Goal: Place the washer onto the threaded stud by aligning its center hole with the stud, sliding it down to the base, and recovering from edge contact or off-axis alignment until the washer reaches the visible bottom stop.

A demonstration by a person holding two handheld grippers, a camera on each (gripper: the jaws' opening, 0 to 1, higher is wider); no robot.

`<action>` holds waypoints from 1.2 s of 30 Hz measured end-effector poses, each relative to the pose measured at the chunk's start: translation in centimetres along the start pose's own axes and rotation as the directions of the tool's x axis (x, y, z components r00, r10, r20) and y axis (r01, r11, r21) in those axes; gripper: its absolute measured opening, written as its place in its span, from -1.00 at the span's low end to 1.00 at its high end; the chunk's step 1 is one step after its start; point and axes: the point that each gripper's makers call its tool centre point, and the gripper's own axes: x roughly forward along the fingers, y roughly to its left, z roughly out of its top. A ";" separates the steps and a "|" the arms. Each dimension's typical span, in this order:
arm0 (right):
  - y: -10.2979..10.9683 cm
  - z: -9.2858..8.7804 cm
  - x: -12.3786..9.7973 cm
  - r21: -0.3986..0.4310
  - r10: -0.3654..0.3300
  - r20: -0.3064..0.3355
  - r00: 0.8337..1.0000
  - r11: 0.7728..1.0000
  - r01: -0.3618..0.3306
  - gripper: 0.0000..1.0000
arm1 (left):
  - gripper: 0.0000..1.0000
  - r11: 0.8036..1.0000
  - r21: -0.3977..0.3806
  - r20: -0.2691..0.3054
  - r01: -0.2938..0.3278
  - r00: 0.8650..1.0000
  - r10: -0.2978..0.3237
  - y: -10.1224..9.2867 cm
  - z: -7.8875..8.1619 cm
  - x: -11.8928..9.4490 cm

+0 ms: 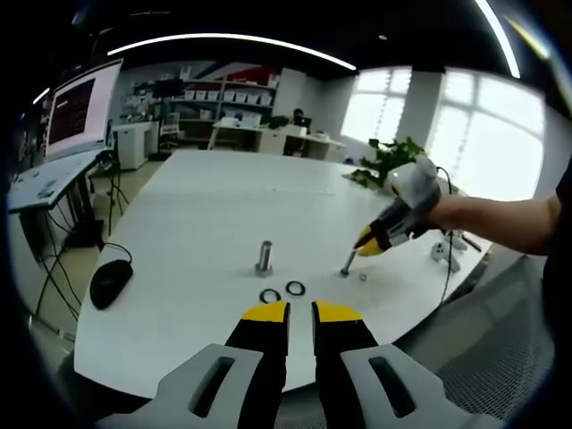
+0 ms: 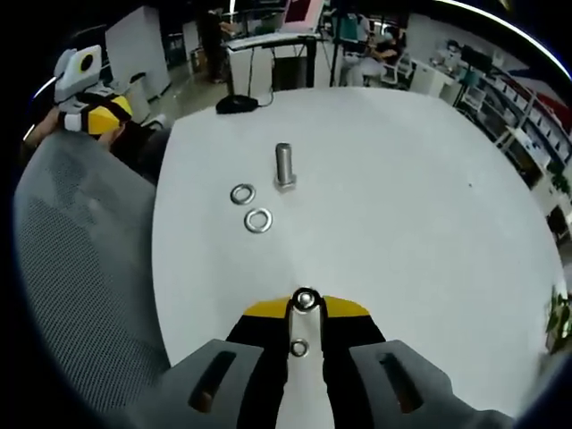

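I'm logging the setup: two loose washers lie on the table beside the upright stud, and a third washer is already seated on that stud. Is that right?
Not quite. Two washers do lie beside the upright stud, but the stud is bare; the right gripper view shows no washer on it. The right gripper holds a small bolt-like part.

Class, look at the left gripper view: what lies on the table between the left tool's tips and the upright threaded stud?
Two washers lie side by side on the white table, between the left tool and the stud.
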 end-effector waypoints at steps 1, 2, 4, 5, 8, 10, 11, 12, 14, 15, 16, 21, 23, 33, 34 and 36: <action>0.0 0.0 0.0 0.000 0.001 -0.002 1.000 1.000 -0.001 -0.72 | -0.86 1.000 0.000 0.000 0.000 1.000 0.000 0.0 0.0 0.0; 0.1 0.0 0.1 -0.002 0.002 -0.002 1.000 1.000 -0.002 -0.72 | -0.86 1.000 0.000 0.000 0.000 1.000 0.000 0.0 0.0 0.0; 0.1 0.2 0.2 -0.002 0.003 0.001 1.000 1.000 -0.003 -0.72 | -0.86 1.000 0.000 -0.001 0.001 1.000 -0.001 0.0 0.0 0.0; 0.1 0.2 0.2 -0.003 0.002 0.000 1.000 1.000 -0.002 -0.72 | -0.86 1.000 0.000 -0.001 0.001 1.000 -0.001 0.0 0.0 0.0; 0.2 0.2 0.4 -0.006 0.004 -0.005 1.000 1.000 -0.004 -0.72 | -0.86 1.000 0.001 -0.002 0.001 1.000 -0.001 0.0 0.0 0.0; 0.2 0.2 0.4 -0.009 0.004 -0.007 1.000 1.000 -0.004 -0.72 | -0.86 1.000 0.000 -0.002 0.001 1.000 -0.001 0.0 0.0 0.0; 0.1 0.1 0.4 -0.009 0.003 -0.008 1.000 1.000 -0.003 -0.72 | -0.86 1.000 0.000 -0.002 0.001 1.000 -0.001 0.0 0.0 0.0; 0.1 0.1 0.5 -0.008 0.003 -0.009 1.000 1.000 -0.003 -0.72 | -0.86 1.000 0.000 -0.002 0.001 1.000 -0.001 0.1 0.0 0.0; 0.1 0.0 0.5 -0.007 0.005 -0.016 1.000 1.000 -0.005 -0.72 | -0.85 1.000 0.000 -0.002 0.001 1.000 -0.001 0.1 0.0 0.0; 0.1 -0.1 0.5 -0.007 0.003 -0.018 1.000 1.000 -0.004 -0.72 | -0.85 1.000 0.000 -0.002 0.001 1.000 -0.001 0.1 0.0 0.1; 0.1 0.0 0.5 -0.007 0.003 -0.015 1.000 1.000 -0.004 -0.72 | -0.85 1.000 0.000 -0.003 0.001 1.000 -0.001 0.1 0.0 0.1; 0.1 0.1 0.5 -0.004 0.004 -0.012 1.000 1.000 -0.004 -0.72 | -0.86 1.000 0.000 -0.004 0.001 1.000 -0.001 0.1 0.0 0.0; 0.1 0.0 0.6 -0.012 0.004 -0.014 1.000 1.000 -0.004 -0.71 | -0.86 1.000 0.001 -0.005 0.001 1.000 -0.001 0.1 -0.1 0.0; 0.0 0.0 0.5 -0.015 0.000 -0.009 1.000 1.000 0.000 -0.69 | -0.85 1.000 0.000 -0.004 0.000 1.000 0.000 0.2 -0.1 0.1; 0.0 -0.1 0.4 -0.014 0.000 -0.009 1.000 1.000 0.000 -0.69 | -0.85 1.000 0.000 -0.004 0.000 1.000 0.000 0.2 -0.1 0.1; -0.1 -0.1 0.3 -0.012 -0.002 -0.007 1.000 1.000 0.002 -0.69 | -0.85 1.000 0.000 -0.004 0.001 1.000 -0.001 0.2 -0.1 0.1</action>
